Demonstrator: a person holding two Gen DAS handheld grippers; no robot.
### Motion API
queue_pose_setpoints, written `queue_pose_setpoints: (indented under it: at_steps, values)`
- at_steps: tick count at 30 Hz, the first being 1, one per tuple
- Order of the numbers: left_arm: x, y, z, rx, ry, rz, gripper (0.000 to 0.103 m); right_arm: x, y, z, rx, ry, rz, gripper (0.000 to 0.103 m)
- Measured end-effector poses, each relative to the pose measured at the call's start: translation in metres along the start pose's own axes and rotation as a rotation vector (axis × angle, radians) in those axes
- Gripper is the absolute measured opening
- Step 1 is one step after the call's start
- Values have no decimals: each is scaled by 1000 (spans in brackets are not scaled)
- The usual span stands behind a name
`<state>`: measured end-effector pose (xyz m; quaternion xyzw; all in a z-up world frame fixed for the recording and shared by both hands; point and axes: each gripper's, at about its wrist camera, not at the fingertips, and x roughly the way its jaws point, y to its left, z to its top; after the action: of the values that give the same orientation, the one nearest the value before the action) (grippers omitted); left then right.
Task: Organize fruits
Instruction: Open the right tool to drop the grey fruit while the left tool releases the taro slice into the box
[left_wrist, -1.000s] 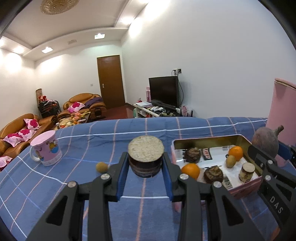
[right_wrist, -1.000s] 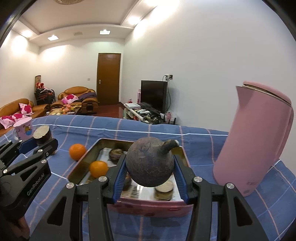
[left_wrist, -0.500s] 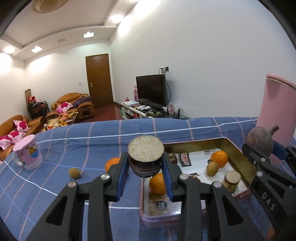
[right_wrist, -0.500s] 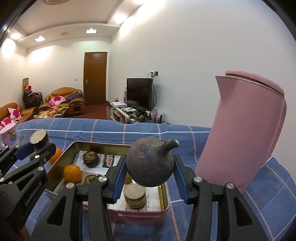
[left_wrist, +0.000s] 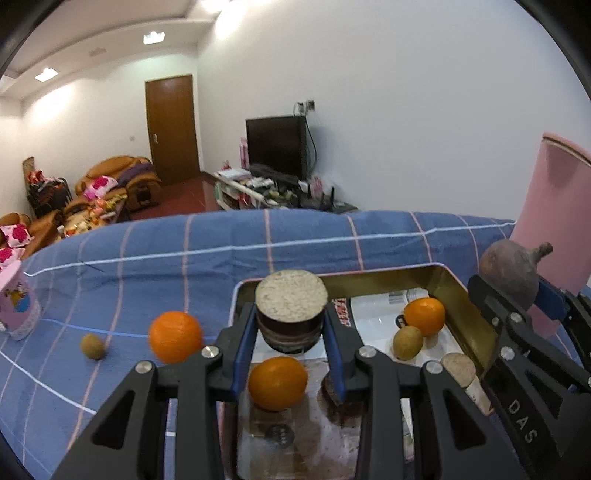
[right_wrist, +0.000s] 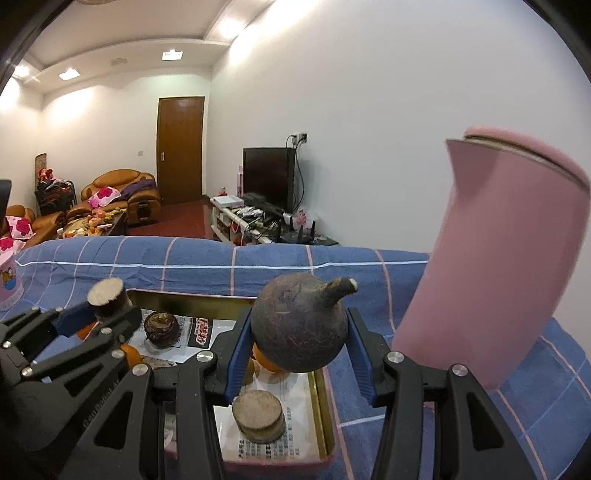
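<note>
2 close wrist fisheyes, side by side, sharing the tin tray (left_wrist: 476, 317).

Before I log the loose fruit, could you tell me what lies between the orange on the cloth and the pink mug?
In the left wrist view, one small brownish-green fruit lies on the blue cloth between the orange and the pink mug.

White letters "DAS" are showing on the right gripper (left_wrist: 517, 295) body in the left wrist view. Print on the tin's paper lining (right_wrist: 273, 439) is staying too small to read.
</note>
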<state>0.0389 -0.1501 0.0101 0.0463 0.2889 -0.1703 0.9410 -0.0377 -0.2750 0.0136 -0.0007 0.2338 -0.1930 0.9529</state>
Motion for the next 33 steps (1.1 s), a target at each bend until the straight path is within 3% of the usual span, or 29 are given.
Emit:
queue_pose_setpoints:
  at_steps: [8, 22, 27, 33]
  values:
    - [11, -2, 4, 5, 44, -14, 36, 23, 8, 5, -38, 82, 80, 51]
    - [19, 16, 1, -85, 87, -39, 36, 59, 11, -1, -16, 234, 328, 51]
    - [18, 17, 0, -85, 86, -41, 36, 59, 14, -3, -21, 235, 326, 51]
    - [14, 17, -1, -81, 68, -42, 36, 40, 8, -5, -9, 160, 361, 52]
